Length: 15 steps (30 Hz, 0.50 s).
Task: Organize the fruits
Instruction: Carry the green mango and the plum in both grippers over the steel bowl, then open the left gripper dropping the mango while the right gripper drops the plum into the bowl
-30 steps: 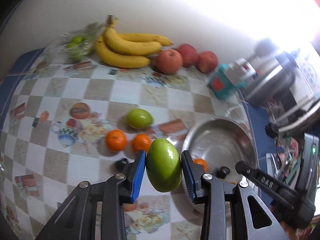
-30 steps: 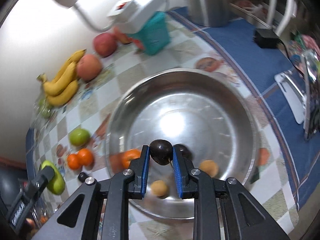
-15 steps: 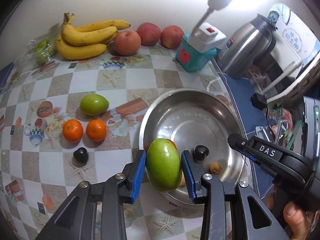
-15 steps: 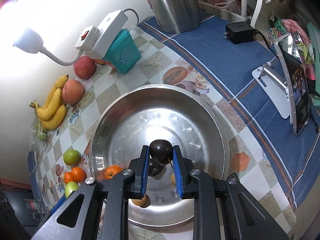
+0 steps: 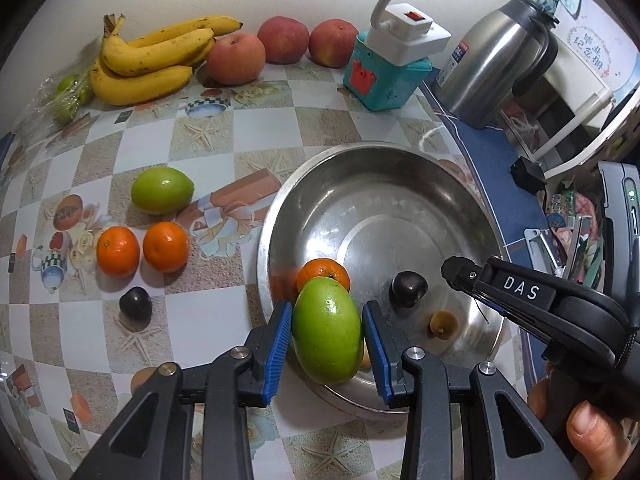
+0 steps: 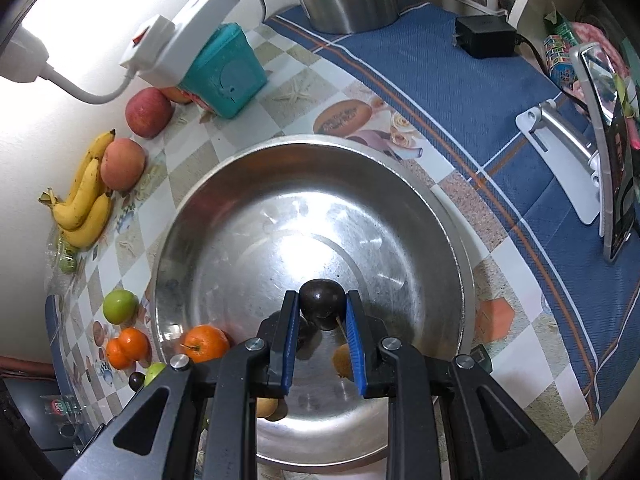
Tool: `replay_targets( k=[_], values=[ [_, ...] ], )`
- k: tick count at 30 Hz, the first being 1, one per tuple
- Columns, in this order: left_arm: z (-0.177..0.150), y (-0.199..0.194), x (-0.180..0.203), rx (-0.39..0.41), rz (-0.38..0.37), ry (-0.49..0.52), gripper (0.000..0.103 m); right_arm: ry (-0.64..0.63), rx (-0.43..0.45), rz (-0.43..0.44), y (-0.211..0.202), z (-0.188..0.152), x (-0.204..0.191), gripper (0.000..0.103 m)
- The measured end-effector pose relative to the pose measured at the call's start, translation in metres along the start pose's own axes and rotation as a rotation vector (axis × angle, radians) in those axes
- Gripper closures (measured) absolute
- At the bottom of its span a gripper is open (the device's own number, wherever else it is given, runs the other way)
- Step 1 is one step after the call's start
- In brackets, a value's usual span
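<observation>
Two fruits are held clamped above the steel bowl (image 5: 472,208): the left gripper's (image 5: 326,338) upright green mango (image 5: 327,334) at its 7 o'clock rim, the right gripper's (image 6: 322,316) dark plum (image 6: 322,306) nearer centre.

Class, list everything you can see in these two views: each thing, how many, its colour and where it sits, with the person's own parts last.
Bowl: one, steel, on the table.
In the bowl: one orange, one dark plum, two small brown fruits.
Bananas: one bunch, yellow, by the wall.
Apples: three, red, by the wall.
Green fruit: one, left of the bowl.
Oranges: two, on the table.
Plum: one, dark, on the table.
Bag: one, green fruit inside.
Box: teal.
Jug: steel.
Left tool: holds a green mango.
Right tool: holds a held plum.
</observation>
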<state>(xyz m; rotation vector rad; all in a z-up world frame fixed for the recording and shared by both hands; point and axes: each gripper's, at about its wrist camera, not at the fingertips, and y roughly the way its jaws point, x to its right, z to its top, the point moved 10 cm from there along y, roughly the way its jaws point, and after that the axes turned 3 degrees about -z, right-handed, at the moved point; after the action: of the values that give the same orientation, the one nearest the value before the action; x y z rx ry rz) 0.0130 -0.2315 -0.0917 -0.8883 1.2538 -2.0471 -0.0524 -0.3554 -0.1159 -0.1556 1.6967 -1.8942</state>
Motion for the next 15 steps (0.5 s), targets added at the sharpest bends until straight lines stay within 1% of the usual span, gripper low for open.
replay_targets(
  k=[15],
  values=[
    [-0.0037,0.0108,0.0029,-0.019,0.015,0.017,0.064,-0.002,-0.019,-0.021,0.0080,0.0004,0.0004,0.079]
  ],
)
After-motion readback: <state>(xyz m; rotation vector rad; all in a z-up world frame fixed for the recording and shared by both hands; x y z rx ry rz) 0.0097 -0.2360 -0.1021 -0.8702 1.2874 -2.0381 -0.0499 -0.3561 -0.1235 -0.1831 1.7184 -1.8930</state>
